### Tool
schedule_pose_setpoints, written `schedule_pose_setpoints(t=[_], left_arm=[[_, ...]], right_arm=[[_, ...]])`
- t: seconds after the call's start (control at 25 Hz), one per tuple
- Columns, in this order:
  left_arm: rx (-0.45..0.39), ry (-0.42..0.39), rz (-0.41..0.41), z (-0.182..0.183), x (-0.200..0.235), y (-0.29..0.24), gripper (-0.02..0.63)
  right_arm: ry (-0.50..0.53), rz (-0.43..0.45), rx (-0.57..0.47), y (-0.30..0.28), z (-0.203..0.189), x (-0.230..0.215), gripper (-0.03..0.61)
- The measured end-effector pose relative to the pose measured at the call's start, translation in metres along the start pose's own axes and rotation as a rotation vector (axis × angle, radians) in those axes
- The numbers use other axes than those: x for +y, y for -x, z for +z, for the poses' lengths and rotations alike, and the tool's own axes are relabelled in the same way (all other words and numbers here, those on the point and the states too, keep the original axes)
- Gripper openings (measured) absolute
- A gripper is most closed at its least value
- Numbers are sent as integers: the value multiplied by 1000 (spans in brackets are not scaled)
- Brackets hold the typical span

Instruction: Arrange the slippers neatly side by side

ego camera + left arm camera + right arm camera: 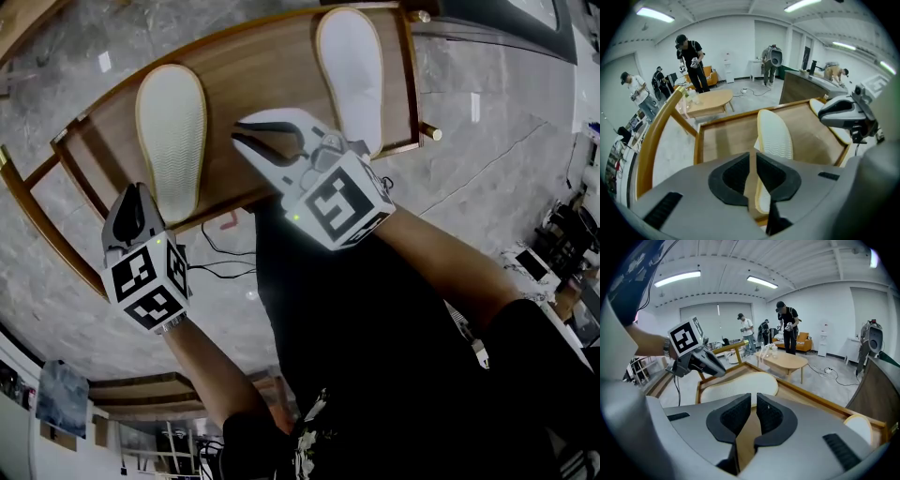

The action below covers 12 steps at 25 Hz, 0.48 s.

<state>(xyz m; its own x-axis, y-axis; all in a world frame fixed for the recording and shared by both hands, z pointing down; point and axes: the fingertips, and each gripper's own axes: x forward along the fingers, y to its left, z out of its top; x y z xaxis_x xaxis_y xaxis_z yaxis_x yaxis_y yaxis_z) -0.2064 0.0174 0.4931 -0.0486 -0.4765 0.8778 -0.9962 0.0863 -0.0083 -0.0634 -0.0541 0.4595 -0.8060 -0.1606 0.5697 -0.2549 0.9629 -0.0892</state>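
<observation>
Two white slippers lie sole up on the wooden desk (253, 75), well apart. The left slipper (171, 131) is toward my left gripper (134, 190) and the right slipper (349, 70) is at the desk's right end. My left gripper sits at the near rim, just beside the left slipper's heel. Its fingers (731, 180) stand a thin slit apart and grip nothing, and that heel shows through the slit just beyond the tips. My right gripper (242, 131) hangs over the bare wood between the two slippers. Its fingers (776, 416) are likewise only a slit apart and empty, with the left slipper lying crosswise ahead of them. As for print, I can make out just the black-and-white square markers on each cube (337, 206), which are patterns rather than words.
</observation>
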Motion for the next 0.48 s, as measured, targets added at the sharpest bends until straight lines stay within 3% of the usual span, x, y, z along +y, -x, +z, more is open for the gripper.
schedule_pose_setpoints(t=[0.16, 0.24, 0.48], left_arm=[[-24, 41, -158, -1, -15, -10, 125], [-24, 55, -198, -2, -17, -14, 127], [78, 89, -299, -21, -21, -33, 129]], right_arm=[[-3, 53, 34, -25, -7, 17, 28], [6, 82, 42, -36, -7, 26, 28], [23, 125, 99, -55, -21, 45, 28]])
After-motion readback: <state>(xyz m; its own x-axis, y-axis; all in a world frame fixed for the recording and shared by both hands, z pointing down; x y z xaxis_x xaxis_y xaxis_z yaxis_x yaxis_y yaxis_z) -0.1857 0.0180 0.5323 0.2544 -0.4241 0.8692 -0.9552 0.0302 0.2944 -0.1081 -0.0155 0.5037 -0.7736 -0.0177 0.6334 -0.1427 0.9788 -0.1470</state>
